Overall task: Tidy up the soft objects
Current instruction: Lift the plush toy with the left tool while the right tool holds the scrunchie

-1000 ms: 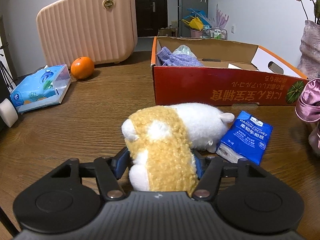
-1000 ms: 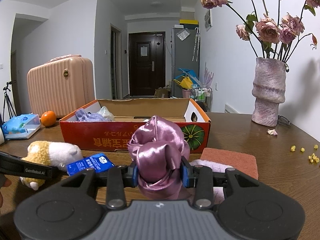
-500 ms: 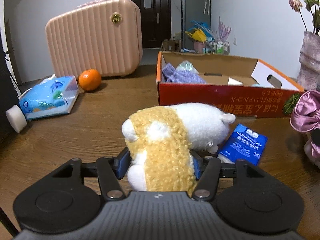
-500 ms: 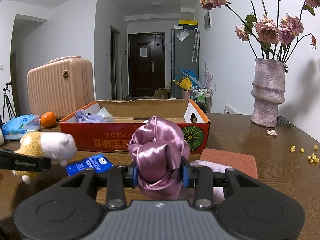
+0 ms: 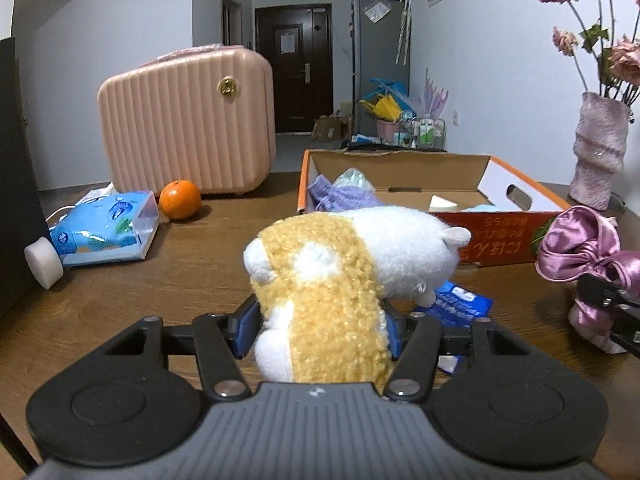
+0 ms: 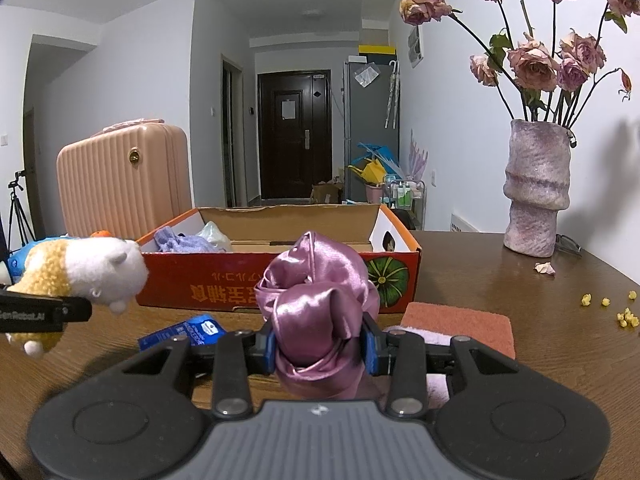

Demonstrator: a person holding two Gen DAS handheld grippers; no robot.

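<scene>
The plush (image 5: 344, 276), yellow and white, is clamped between the blue pads of the left tongs (image 5: 320, 326) and hangs clear of the surface (image 5: 168, 280), as the right view shows, with its white head toward the box (image 6: 280, 280). The right tongs (image 6: 320, 346) are closed on a bundle of pink satin (image 6: 320, 300), which bulges up above the pads. Under the plush a blue tissue packet (image 5: 460, 304) lies flat on the wood. Just beyond the right tongs sits a pink sponge (image 6: 460, 322) with something pale and fluffy against its near edge. Behind these stands the open orange box, holding a purple knit cloth (image 5: 344, 196) and a clear plastic bag in its left end. To the left of the box lie a blue tissue pack (image 5: 108, 228) and an orange (image 5: 180, 199), the orange just in front of a pink suitcase (image 5: 188, 120). On the far right a mauve vase (image 6: 536, 188) with dried roses stands on the surface, with small yellow crumbs (image 6: 616, 312) scattered nearer the edge.
</scene>
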